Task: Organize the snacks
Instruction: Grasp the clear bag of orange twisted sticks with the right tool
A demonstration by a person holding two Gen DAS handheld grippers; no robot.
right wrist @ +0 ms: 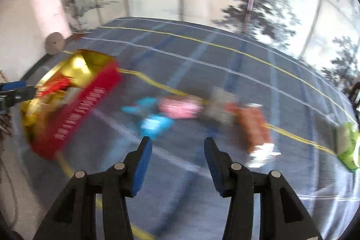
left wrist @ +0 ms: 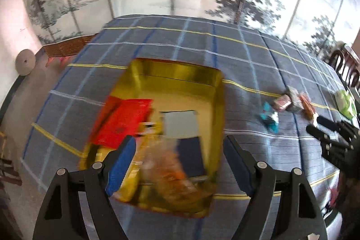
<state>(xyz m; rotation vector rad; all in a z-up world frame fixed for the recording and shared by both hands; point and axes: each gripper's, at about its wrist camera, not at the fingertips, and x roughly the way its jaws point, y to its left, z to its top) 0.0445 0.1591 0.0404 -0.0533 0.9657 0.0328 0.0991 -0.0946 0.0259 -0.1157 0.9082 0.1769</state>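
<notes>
A red box with a gold lining (left wrist: 218, 105) stands open on the table. Inside it lie a red packet (left wrist: 126, 120), a pale grey packet (left wrist: 180, 125), a dark blue one and a clear bag of orange snacks (left wrist: 177, 174). My left gripper (left wrist: 180, 141) hangs open over the box's near end, its pads clear of the bag below. My right gripper (right wrist: 177, 140) is open and empty above the cloth. Beyond it, blurred, lie cyan packets (right wrist: 155, 123), a pink one (right wrist: 180, 107), a grey one (right wrist: 220, 109) and an orange one (right wrist: 254, 125).
A green bag (right wrist: 347, 145) lies near the table's right edge. The blue plaid cloth (left wrist: 202, 48) covers the table. A painted folding screen stands behind. A dark wooden chair (left wrist: 346, 66) is at the right and a wicker bench (left wrist: 67, 48) at the left.
</notes>
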